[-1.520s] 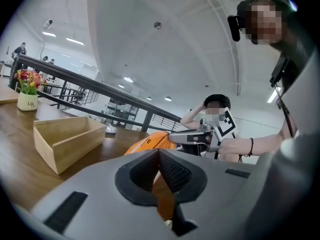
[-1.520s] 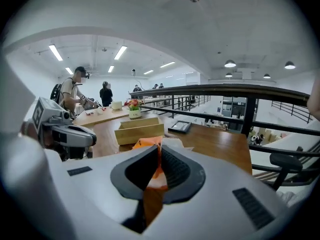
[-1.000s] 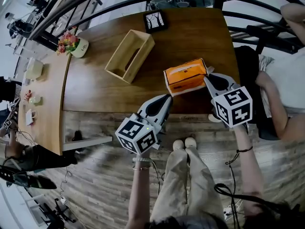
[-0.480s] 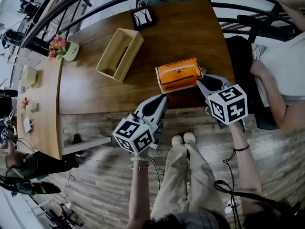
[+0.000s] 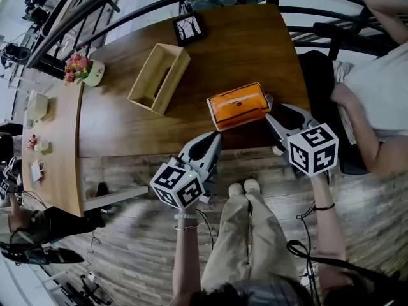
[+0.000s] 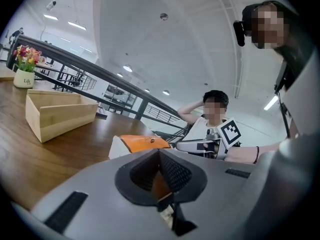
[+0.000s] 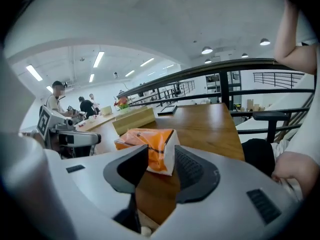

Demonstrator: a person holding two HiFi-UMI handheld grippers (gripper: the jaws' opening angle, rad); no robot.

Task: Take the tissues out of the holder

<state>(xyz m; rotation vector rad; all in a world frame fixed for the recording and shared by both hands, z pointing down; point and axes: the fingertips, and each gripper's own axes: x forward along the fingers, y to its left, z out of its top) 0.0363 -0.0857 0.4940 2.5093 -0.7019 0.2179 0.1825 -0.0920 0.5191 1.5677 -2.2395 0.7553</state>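
The orange tissue pack (image 5: 239, 105) lies flat on the brown table (image 5: 121, 123) near its front edge, outside the holder. The empty wooden holder (image 5: 175, 78) stands apart at the back left. My right gripper (image 5: 270, 110) is at the pack's right end with its jaws opening. In the right gripper view the pack (image 7: 147, 146) has its white end just between the tips of the right gripper (image 7: 161, 171), and the pads do not press on it. My left gripper (image 5: 215, 137) hovers shut at the table's front edge, holding nothing. In the left gripper view the pack (image 6: 137, 143) and holder (image 6: 60, 116) lie beyond the left gripper (image 6: 159, 171).
A black picture frame (image 5: 190, 27) stands at the table's back edge and a flower pot (image 5: 83, 69) at its left corner. A side counter (image 5: 44, 126) with small items lies left. A seated person (image 5: 376, 88) and a black chair (image 5: 319, 75) are close on the right. A railing runs behind.
My right gripper's jaws have spread and let go of the tissue pack, which now rests on the table. The left gripper has stayed shut near the front edge.
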